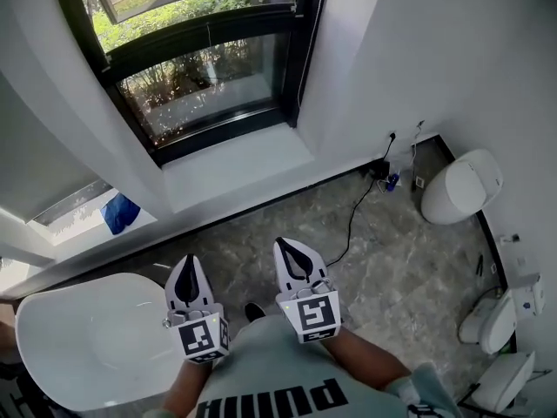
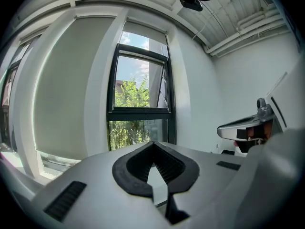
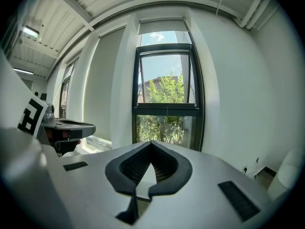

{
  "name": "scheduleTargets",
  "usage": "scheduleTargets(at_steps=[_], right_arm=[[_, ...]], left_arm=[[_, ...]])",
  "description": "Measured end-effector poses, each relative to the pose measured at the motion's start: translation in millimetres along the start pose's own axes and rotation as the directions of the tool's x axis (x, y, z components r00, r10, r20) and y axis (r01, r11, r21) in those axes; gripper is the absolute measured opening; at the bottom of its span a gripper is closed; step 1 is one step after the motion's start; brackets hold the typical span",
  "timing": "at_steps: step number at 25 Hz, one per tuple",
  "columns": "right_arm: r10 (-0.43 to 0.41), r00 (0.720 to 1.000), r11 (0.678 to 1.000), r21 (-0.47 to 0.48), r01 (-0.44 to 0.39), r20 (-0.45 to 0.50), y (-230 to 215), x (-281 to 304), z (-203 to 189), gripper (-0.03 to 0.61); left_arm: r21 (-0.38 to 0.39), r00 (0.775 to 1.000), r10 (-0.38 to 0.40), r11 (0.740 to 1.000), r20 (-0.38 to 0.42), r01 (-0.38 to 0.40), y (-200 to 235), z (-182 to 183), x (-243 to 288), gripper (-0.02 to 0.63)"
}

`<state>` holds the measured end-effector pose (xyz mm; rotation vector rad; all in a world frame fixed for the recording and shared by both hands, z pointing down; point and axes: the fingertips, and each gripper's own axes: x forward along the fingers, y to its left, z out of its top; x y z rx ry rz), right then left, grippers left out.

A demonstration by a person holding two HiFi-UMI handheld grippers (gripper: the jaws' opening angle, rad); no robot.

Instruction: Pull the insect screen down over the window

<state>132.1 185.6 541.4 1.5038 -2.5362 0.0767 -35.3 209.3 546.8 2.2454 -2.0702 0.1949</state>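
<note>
Well apart from left gripper (image 1: 189,263) and right gripper (image 1: 282,246) stands the window (image 1: 202,84).

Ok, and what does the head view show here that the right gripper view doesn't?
Head view only: the grey stone floor, the white tub, and a black cable running to the wall. Right gripper view only: the ribbed ceiling and sky through the window's upper pane. Shared: the black-framed window, the greenery outside it, and the right gripper, its jaws shut with nothing between them.
</note>
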Motion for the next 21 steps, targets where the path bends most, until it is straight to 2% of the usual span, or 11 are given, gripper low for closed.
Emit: scheduleTargets(at_steps=[21], right_arm=[[-0.008, 1.0, 1.0, -0.003, 0.008, -0.01, -3, -11, -10, 0.005]], left_arm=[[0.005, 1.0, 0.005, 1.0, -0.007, -0.005, -7, -9, -9, 0.012]])
